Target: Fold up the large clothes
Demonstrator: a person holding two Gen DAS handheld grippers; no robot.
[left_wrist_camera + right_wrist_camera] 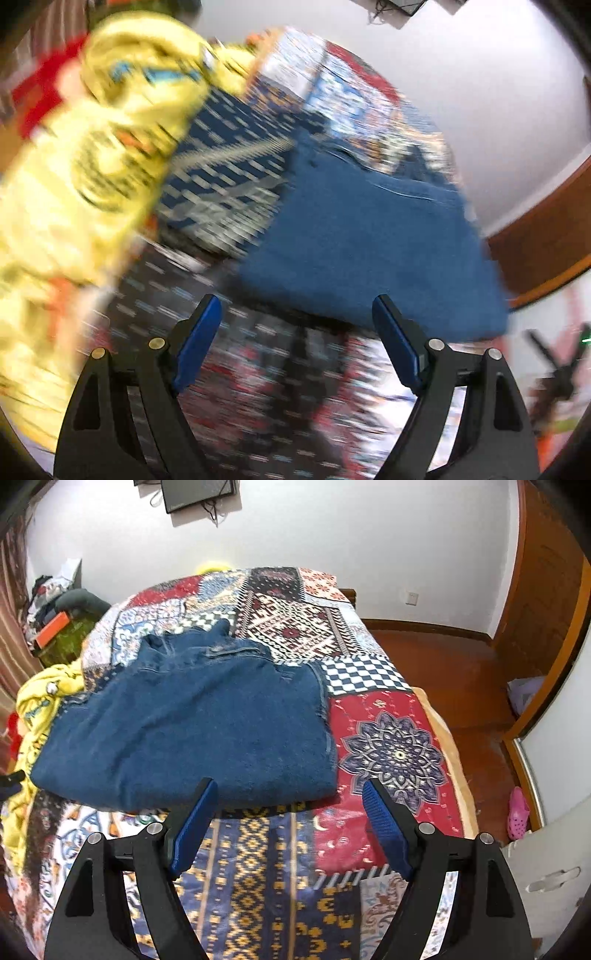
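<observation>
A bed covered by a multicoloured patchwork-print bedspread [388, 716] stands against a white wall, with a brown wooden floor [450, 672] to its side.

The right gripper [288, 812] has its blue-padded jaws standing apart with nothing between them; it hangs above the near part of the bedspread, just short of the garment's near edge. The left gripper [295, 325] likewise has its jaws spread and empty, over the patterned cover; its view is blurred.

The task item, a large dark-blue denim garment [192, 723], lies folded into a thick flat stack in the middle of the bed. Its smooth edge faces the grippers; seams and what appears to be a collar lie at the far side.

Handling judgement: denim is heavy, fairly stiff for cloth, not slippery and not fragile. Stacked layers may slide apart if lifted from one point. Each gripper should probably pinch through all layers at a near corner.

A crumpled yellow printed cloth [40, 698] lies at the garment's left edge, apparently touching it.
</observation>
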